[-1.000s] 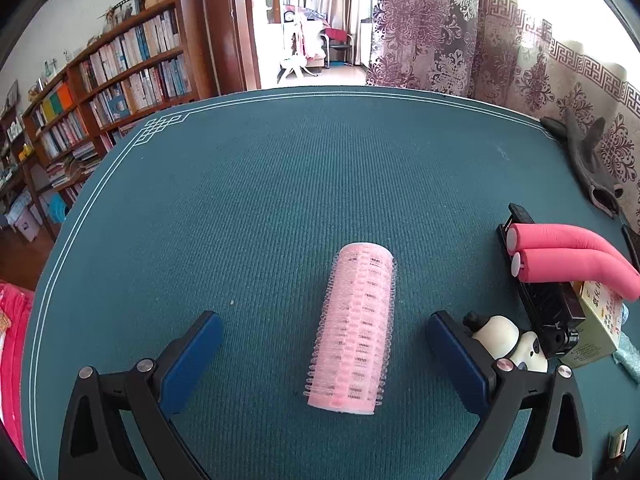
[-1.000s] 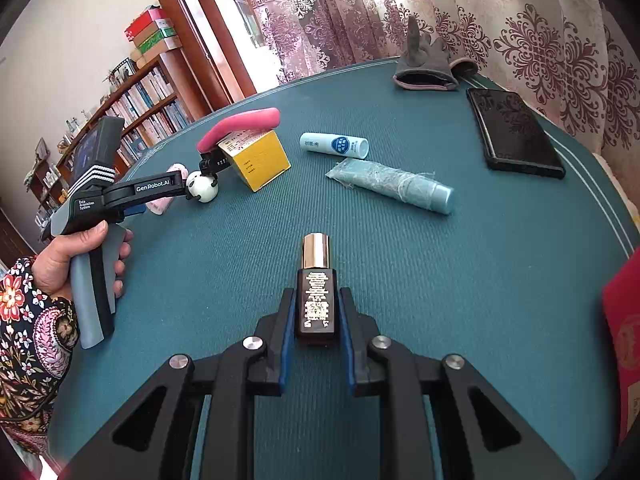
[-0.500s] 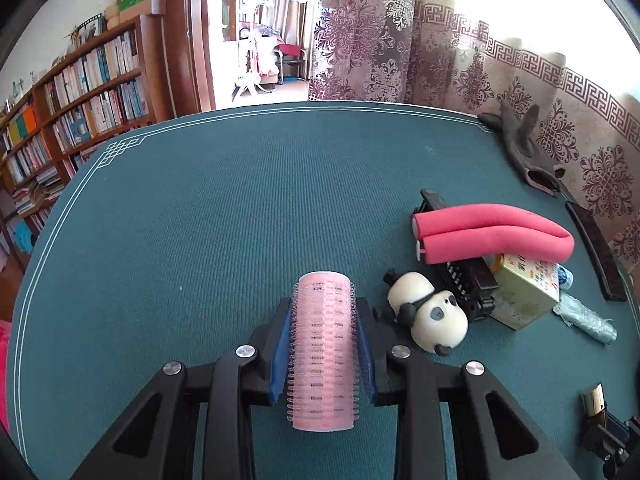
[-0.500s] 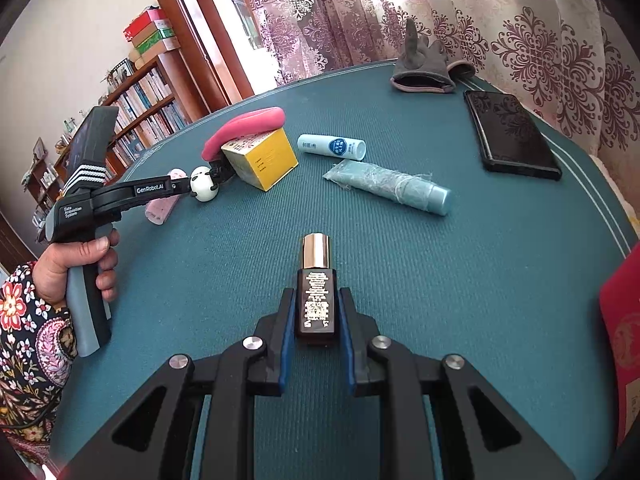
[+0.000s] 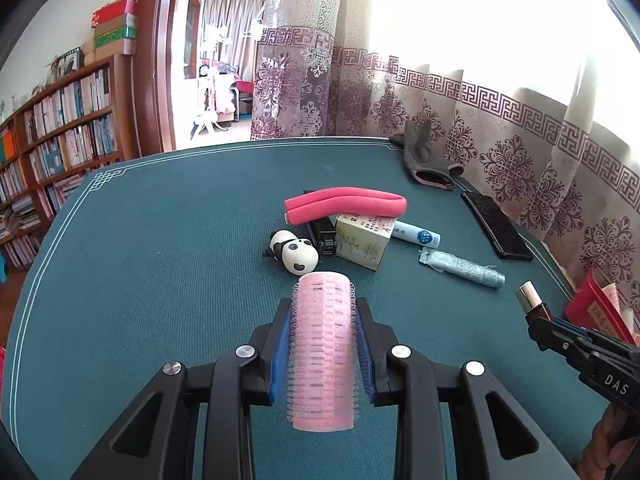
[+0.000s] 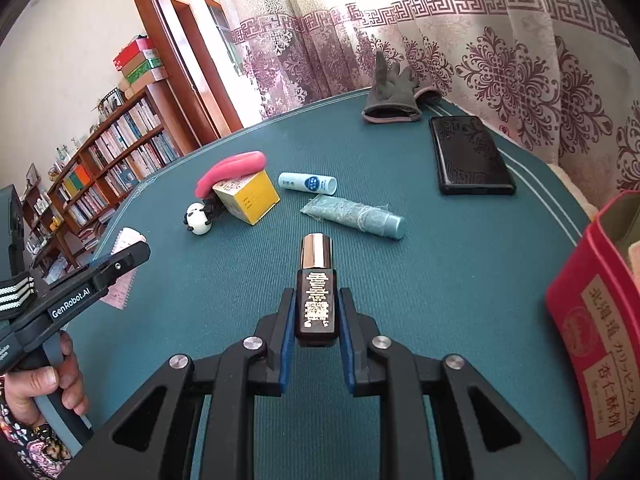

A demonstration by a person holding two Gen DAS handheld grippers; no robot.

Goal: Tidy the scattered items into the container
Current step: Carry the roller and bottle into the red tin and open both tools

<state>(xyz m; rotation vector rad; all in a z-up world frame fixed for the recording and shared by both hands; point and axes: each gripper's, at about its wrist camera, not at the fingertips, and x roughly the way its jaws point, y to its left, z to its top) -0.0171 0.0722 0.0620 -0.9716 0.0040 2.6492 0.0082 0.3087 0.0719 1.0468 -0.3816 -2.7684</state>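
Both hands are loaded right now. The left gripper [image 5: 323,344] has its blue pads squeezed onto a pink bristly cylindrical hair roller [image 5: 322,350], lifted off the teal felt-covered table [image 5: 160,260], and the right gripper [image 6: 316,320] is clamped on a small dark glass bottle with a shiny metallic cap [image 6: 316,292], also up in the air. The container looks like the red open-topped tin box with Chinese lettering [image 6: 592,344], sitting at the table edge just right of the bottle, so I'd guess both loads are headed there. I can't tell how much is already inside; only a bit of something pale shows at its rim. Plenty is left on the table, all well away from the red box on its far left side: a little black-and-white panda figure [image 6: 198,220], a yellow and white cardboard carton [image 6: 250,200] with a bent pink foam curler rod [image 6: 232,172] lying on top, a white tube with a blue label [image 6: 307,183], and a crumpled teal tube [image 6: 356,216]. Behind the box sit a black phone-like slab [image 6: 468,156] and a grey glove [image 6: 394,100]; not sure those count. So early going, I'd say.
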